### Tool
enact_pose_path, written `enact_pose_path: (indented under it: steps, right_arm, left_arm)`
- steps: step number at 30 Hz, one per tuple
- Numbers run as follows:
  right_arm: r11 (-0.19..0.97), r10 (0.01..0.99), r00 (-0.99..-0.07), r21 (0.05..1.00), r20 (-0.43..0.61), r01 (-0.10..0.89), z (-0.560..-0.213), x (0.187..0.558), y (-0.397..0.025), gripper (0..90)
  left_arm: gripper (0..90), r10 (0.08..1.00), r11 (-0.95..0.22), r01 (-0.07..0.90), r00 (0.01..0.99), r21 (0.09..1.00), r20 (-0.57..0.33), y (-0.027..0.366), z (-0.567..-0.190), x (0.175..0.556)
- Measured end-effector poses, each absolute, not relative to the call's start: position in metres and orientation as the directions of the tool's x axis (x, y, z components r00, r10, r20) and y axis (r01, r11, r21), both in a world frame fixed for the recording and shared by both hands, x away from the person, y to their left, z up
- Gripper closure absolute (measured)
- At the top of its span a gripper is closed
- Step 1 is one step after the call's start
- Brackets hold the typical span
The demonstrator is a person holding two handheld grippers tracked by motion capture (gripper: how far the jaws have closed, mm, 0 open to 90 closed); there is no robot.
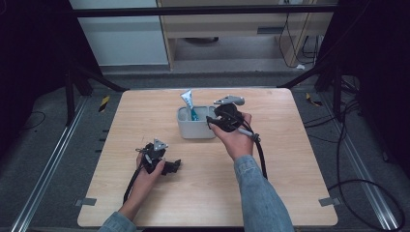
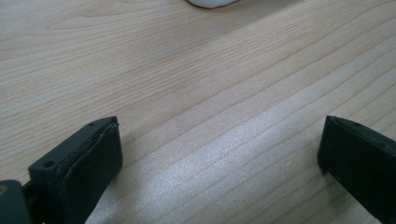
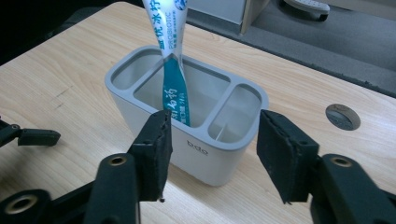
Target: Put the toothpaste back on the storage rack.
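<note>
A light grey holder (image 1: 193,130) with three compartments stands at the middle of the wooden table. A white and teal tube (image 1: 187,102) stands upright in its middle compartment, top sticking out. My right gripper (image 1: 218,121) is at the holder's right side, open and holding nothing. In the right gripper view the holder (image 3: 210,161) sits just beyond my open right gripper (image 3: 212,126), with the tube (image 3: 172,79) ahead and to the left. My left gripper (image 1: 171,166) lies low on the table in front of the holder, open over bare wood (image 2: 219,140).
A round grey cap (image 3: 342,116) is set into the tabletop beyond the holder. A black cable (image 1: 261,157) trails from my right gripper across the table's right half. Black frame struts (image 1: 96,79) stand past the far corners.
</note>
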State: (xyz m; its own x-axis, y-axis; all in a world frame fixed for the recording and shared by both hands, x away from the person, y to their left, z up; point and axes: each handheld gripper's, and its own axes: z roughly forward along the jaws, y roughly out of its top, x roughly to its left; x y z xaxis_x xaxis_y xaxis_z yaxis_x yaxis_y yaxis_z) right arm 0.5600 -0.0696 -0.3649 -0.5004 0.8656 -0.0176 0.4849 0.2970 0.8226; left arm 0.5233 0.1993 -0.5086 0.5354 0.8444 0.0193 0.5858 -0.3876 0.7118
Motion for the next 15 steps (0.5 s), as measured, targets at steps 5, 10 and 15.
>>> enact_pose_path:
  steps: [5,10,15]
  right_arm:
    - [0.303,0.863,-0.506,0.815,-0.014,0.494,-0.366,0.557,-0.078,36.7]
    - [0.314,0.857,-0.514,0.821,-0.03,0.476,-0.367,0.554,-0.085,26.7]
    - [0.305,0.872,-0.488,0.826,-0.041,0.475,-0.369,0.553,-0.092,15.3]
  left_arm:
    - [0.0,0.845,-0.385,0.585,0.534,0.714,0.018,0.199,-0.509,0.524]
    - [0.0,0.845,-0.386,0.585,0.535,0.713,0.019,0.199,-0.509,0.524]
    - [0.0,0.846,-0.383,0.586,0.532,0.714,0.018,0.198,-0.509,0.524]
